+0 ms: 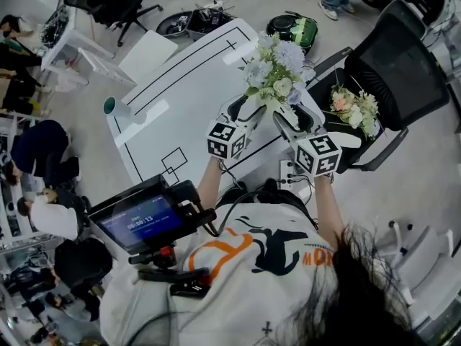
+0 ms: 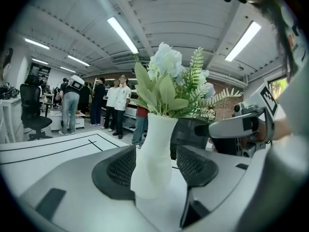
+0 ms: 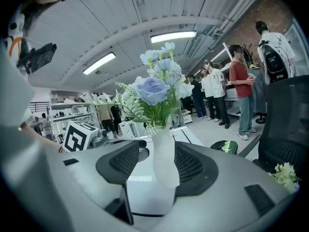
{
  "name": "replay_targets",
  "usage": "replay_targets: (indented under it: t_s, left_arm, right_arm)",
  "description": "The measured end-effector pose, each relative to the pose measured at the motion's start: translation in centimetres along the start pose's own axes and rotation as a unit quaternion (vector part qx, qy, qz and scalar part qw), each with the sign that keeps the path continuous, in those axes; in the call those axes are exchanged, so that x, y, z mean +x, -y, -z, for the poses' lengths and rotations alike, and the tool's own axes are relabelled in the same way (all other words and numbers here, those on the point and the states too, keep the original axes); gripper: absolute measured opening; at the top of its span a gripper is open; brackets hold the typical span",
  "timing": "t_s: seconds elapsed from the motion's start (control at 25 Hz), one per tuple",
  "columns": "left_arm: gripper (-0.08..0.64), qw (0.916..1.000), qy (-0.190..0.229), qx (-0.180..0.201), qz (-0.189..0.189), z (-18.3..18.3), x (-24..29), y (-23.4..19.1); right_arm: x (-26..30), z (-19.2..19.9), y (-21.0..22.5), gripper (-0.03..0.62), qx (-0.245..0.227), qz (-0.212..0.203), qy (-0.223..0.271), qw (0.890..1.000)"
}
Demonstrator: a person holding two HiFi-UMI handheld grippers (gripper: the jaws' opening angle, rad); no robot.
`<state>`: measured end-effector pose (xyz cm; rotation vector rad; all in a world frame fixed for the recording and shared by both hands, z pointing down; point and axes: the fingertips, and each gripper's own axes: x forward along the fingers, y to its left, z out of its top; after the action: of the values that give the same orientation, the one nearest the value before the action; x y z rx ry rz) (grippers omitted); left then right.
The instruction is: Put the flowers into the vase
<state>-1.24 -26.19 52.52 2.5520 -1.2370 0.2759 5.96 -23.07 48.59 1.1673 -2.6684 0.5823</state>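
A white vase (image 2: 154, 153) with pale blue and white flowers and green fern (image 2: 169, 86) is held up in the air over the table's near edge. My left gripper (image 2: 155, 166) is shut on the vase body, both pads against it. In the head view the flowers (image 1: 276, 67) stand above the two grippers, left (image 1: 251, 112) and right (image 1: 287, 123), which meet under them from either side. My right gripper (image 3: 157, 166) is open around the vase (image 3: 165, 163): the vase lies against one pad, with a gap to the other. The flowers (image 3: 154, 93) rise above it.
The white table (image 1: 180, 107) with black lines lies ahead, with a teal-mouthed cup (image 1: 112, 107) at its left edge. A second bouquet (image 1: 353, 110) lies on the black chair (image 1: 403, 71) at the right. A monitor (image 1: 140, 218) sits near my chest. People stand around.
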Motion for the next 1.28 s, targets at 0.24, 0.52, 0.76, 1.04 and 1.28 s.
replay_targets:
  t_s: [0.24,0.52,0.76,1.04,1.28]
  left_arm:
    - [0.249,0.999,0.03,0.001,-0.033,-1.0,-2.5,1.0]
    - [0.163,0.9937,0.079,0.007,-0.079,-3.4,-5.7,2.5]
    - [0.089,0.9883,0.101,-0.001,-0.114,-3.9,-8.9,3.3]
    - [0.014,0.9857,0.101,-0.005,-0.135,-3.3,-11.7,3.8]
    - [0.014,0.9864,0.102,-0.003,-0.129,-3.2,-13.2,4.1]
  right_arm:
    - [-1.5,0.9,-0.7,0.222,0.014,-0.011,0.008,1.0]
    - [-2.8,1.1,-2.2,0.106,0.021,-0.029,0.026,0.999]
    - [-2.7,1.8,-4.3,0.049,0.026,-0.052,0.028,0.998]
    - [-1.9,2.3,-7.4,0.029,0.022,-0.082,0.019,0.996]
    - [-1.1,2.4,-9.8,0.023,0.016,-0.096,0.019,0.995]
